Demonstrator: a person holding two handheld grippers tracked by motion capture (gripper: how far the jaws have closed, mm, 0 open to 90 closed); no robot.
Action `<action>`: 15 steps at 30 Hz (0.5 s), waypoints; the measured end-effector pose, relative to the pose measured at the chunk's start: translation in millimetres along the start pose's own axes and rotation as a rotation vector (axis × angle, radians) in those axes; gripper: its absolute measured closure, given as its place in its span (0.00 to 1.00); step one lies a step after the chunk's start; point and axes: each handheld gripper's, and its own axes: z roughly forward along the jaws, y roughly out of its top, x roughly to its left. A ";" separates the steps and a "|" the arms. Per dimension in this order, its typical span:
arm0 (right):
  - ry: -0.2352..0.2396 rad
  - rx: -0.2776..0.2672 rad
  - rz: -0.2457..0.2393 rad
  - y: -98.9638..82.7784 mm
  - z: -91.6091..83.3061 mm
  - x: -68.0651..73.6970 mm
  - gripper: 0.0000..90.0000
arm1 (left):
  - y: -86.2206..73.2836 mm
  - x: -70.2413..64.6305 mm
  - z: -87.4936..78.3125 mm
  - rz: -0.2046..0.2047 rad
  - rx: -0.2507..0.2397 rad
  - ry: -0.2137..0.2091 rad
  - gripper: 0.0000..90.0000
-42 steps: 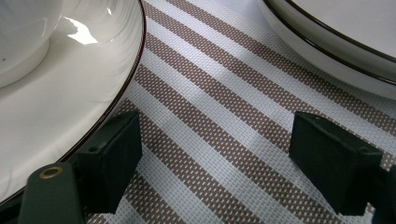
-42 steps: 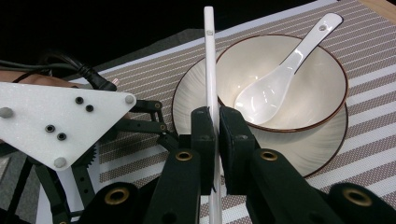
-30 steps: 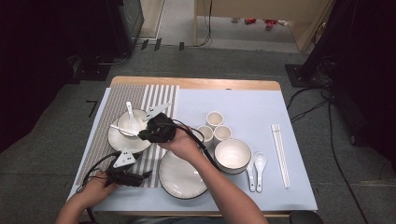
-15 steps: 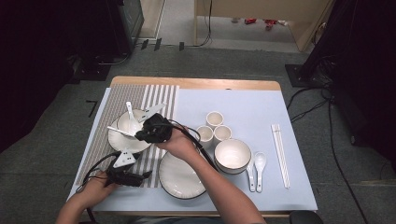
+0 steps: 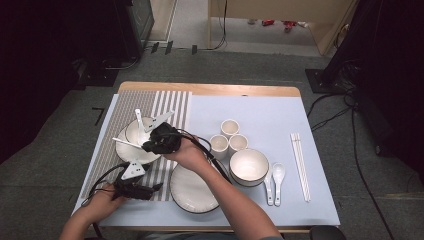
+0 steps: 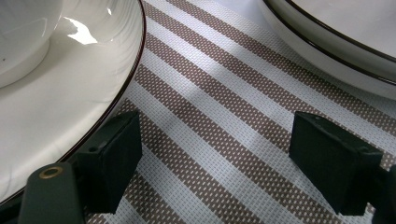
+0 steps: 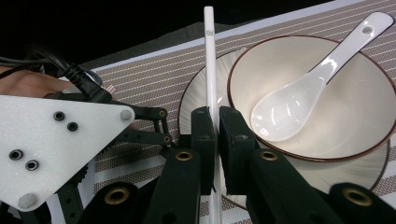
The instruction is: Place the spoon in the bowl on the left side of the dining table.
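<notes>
My right gripper [image 5: 149, 145] [image 7: 214, 122] is shut on a thin white chopstick [image 5: 126, 142] [image 7: 209, 65], which lies across the rim of a white plate [image 5: 125, 152] [image 7: 196, 91] on the striped placemat [image 5: 172, 102]. On that plate stands a white bowl [image 5: 136, 131] [image 7: 355, 116] with a white spoon [image 5: 138, 118] [image 7: 299, 95] in it. My left gripper [image 5: 156, 188] [image 6: 219, 156] hovers low over the placemat [image 6: 219, 107] near the front edge. It is open and holds nothing, between that plate [image 6: 60, 107] and a large plate [image 5: 192, 189] [image 6: 345, 42].
On the blue cloth stand three small cups [image 5: 229, 128], a larger bowl [image 5: 248, 166], two spoons [image 5: 277, 176] and a pair of white chopsticks [image 5: 300, 165] at the right. The left gripper's white three-cornered plate [image 7: 51, 140] sits close beside my right gripper.
My right gripper has shifted slightly left over the plate with the chopstick still in it. The left gripper has stayed where it was.
</notes>
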 end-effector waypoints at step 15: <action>0.008 0.006 -0.010 -1.2 10.9 1.0 0.95 | 0.0 0.0 -0.1 0.001 0.002 -0.001 0.19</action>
